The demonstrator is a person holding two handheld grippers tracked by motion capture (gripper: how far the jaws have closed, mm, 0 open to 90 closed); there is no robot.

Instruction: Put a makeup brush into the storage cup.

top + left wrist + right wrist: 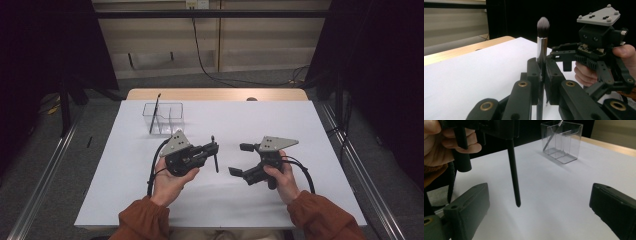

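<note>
At the far left of the white table, a clear box with inner compartments was seen standing upright near the back edge, with a thin dark stick leaning inside its left compartment. The box was well apart from both grippers.

Nearer the person, the left gripper was held in the left hand above the table, its jaws pointed toward the right. The jaws were found clamped together on a makeup brush. In the left gripper view, the brush was gripped on its handle just below the silver collar, with the bristle head standing upright above the jaws and the dark handle running down between them. In the high view, the brush was seen crosswise to the jaws, its handle hanging below the gripper and clear of the table surface.

To the right, the right gripper was held in the right hand, facing the left gripper, with its jaws spread wide apart and nothing between them. In the right gripper view, the brush handle was observed hanging between and beyond the two pads, touched by neither. The two grippers were near each other but apart.
</note>
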